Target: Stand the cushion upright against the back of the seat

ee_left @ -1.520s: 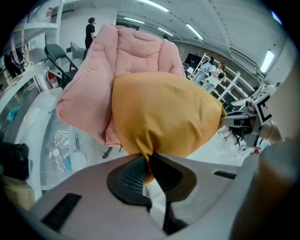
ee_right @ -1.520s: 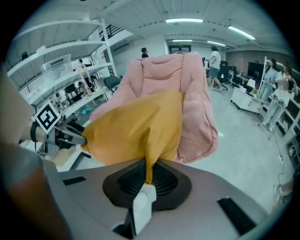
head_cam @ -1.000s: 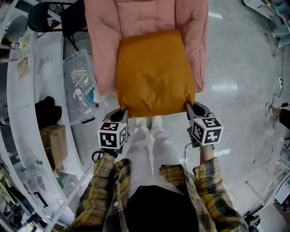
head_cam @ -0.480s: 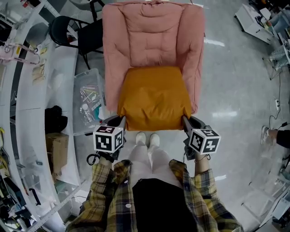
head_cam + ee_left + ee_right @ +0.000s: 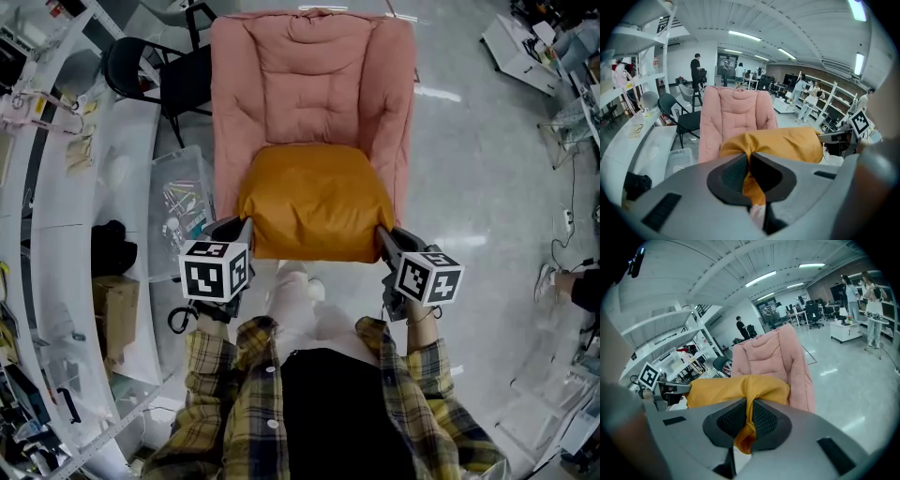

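An orange cushion [image 5: 314,202] hangs over the front of the pink padded armchair [image 5: 309,75], stretched between my two grippers. My left gripper [image 5: 244,228] is shut on the cushion's near left corner, and in the left gripper view the orange fabric [image 5: 783,143] is pinched at the jaw tips [image 5: 749,157]. My right gripper [image 5: 382,236] is shut on the near right corner; the right gripper view shows a fold of cushion [image 5: 740,387] squeezed between its pads [image 5: 749,418]. The chair's back [image 5: 738,110] rises behind the cushion.
A curved white bench [image 5: 56,244] with a clear plastic bin [image 5: 178,202] and a cardboard box [image 5: 112,314] runs along the left. A black chair [image 5: 155,66] stands beside the armchair. My legs and shoes [image 5: 295,291] are just before the seat. Glossy floor [image 5: 487,187] lies to the right.
Both grippers have lifted the cushion's near edge upward, so the cushion looks shorter and more bunched. The view has pulled back, and the whole armchair back now shows.
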`<state>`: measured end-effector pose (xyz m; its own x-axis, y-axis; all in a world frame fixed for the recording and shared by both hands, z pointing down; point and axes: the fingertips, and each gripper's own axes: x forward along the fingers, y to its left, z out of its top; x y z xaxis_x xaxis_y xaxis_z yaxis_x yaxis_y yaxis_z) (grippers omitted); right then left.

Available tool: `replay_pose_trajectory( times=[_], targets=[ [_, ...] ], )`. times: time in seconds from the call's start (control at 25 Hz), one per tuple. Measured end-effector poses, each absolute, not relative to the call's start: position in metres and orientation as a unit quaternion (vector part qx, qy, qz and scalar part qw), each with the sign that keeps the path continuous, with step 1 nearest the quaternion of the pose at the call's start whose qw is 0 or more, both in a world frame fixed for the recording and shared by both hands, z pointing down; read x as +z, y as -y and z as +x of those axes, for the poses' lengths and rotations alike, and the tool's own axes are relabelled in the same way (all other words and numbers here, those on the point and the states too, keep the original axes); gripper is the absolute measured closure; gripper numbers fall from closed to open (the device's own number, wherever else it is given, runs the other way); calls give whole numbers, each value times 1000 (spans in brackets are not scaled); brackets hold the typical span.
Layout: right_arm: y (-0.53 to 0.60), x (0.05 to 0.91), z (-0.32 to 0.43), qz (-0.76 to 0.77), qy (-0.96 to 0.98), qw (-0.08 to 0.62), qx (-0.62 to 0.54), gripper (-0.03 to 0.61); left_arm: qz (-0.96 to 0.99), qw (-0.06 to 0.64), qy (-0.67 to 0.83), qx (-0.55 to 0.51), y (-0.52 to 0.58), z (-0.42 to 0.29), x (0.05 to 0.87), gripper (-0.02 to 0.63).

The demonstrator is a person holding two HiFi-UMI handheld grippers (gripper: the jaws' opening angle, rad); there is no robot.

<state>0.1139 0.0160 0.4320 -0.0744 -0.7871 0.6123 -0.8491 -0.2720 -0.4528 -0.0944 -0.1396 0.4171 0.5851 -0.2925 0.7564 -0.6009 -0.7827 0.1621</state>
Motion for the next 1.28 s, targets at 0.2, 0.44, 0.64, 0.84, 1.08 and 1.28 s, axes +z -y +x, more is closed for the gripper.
replay_pose_trajectory(
  times=[0.2,0.44,0.64,0.84,1.08,1.28],
  targets=[
    [3,437,127,678,596,39,428,543,863,211,256,381,161,-80,422,584],
    [32,443,141,676,591,34,438,543,861,206,249,393,196,-62,427,584],
    [68,438,165,681,587,23,436,543,868,202,236,386,232,-36,423,583],
    [109,437,190,683,578,23,446,541,874,199,201,395,271,-9,425,583],
    [165,427,223,689,570,15,448,540,878,213,181,389,326,23,422,581],
    [210,423,255,698,560,1,447,540,883,210,180,380,372,53,419,578]
  ],
)
